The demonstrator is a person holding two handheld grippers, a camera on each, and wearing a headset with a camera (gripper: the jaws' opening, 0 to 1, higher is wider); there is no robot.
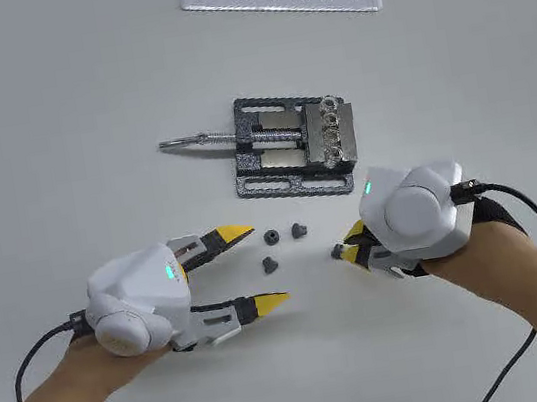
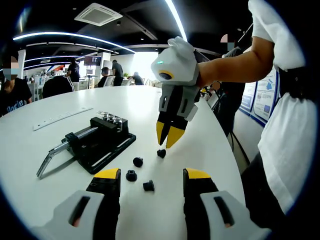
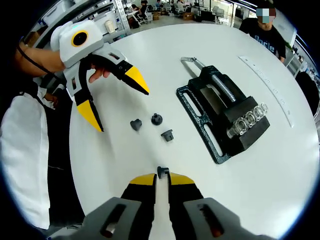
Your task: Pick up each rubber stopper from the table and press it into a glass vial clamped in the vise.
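Right gripper (image 3: pixel 161 179) apparently clenched one rubber stopper (image 3: pixel 161 171) at the table (image 1: pixel 53 112) – bound for the vise (image 1: pixel 293 145) – left gripper (image 1: pixel 256 265) gaped, empty.

Head overhead, gripper views low, sharing vise (image 1: pixel 293 147)

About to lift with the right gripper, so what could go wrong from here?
The right gripper pinches its stopper at the very ends of the fingers, so it may pop out on the lift. The open left gripper hangs near three loose stoppers and could knock them.
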